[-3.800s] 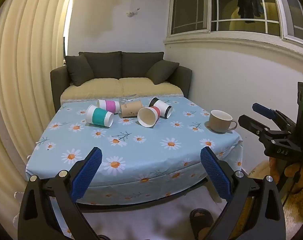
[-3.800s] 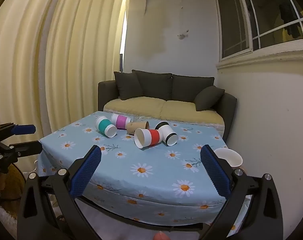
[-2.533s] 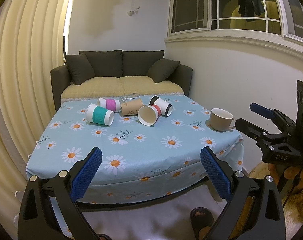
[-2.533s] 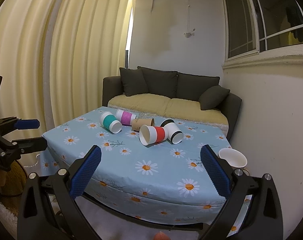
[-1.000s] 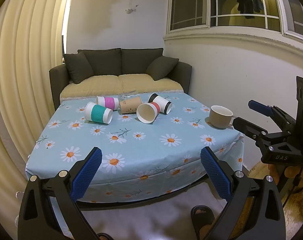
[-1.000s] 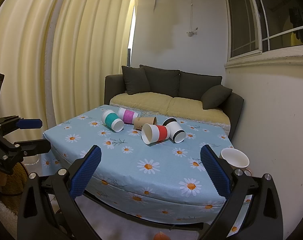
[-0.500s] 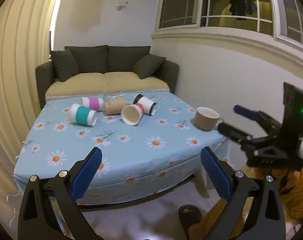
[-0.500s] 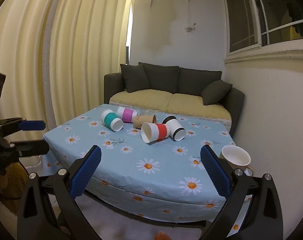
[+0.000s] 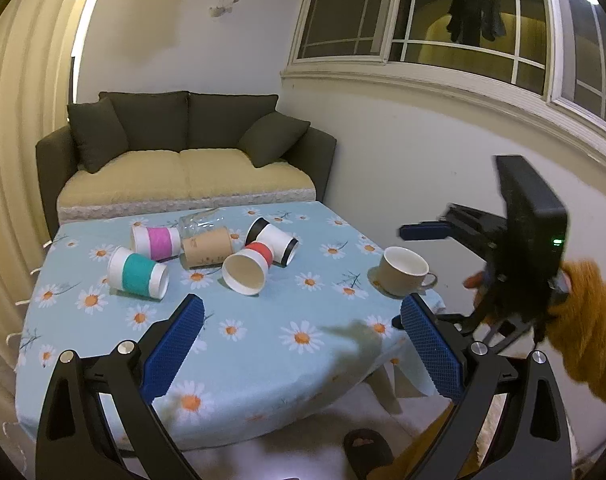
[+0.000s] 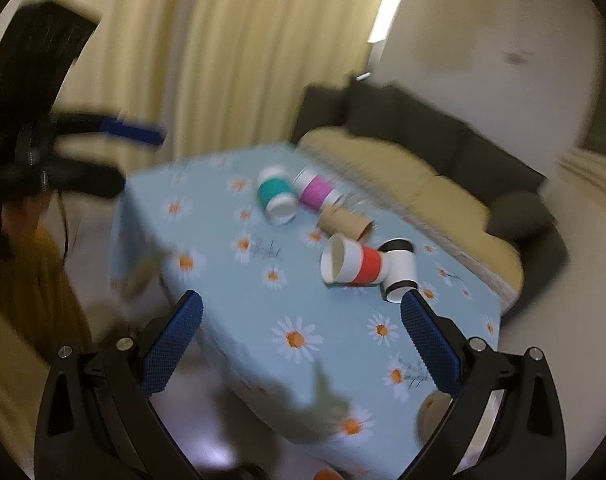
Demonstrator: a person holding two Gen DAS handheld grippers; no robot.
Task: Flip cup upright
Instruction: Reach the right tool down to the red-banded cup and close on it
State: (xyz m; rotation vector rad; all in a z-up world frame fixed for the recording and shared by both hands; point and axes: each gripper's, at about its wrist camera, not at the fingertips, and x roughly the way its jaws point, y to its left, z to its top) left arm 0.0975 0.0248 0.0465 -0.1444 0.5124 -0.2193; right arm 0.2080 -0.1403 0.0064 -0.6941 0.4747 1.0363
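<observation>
cups lying on their sides mid-frame on the daisy-cloth counter (image 9: 263, 360): teal-banded cup (image 9: 138, 273), pink-banded cup (image 9: 156, 243), brown cup (image 9: 207, 247), red-banded cup (image 9: 247, 266), black-banded cup (image 9: 273, 240). beige mug (image 9: 403, 271) upright at right. left tongs (image 9: 301, 354) spread wide at frame bottom, gripping nothing. right tongs (image 10: 301, 354) likewise wide apart, empty, in a blurred view.

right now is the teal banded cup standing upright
No, the teal banded cup lies on its side on the table.
</observation>
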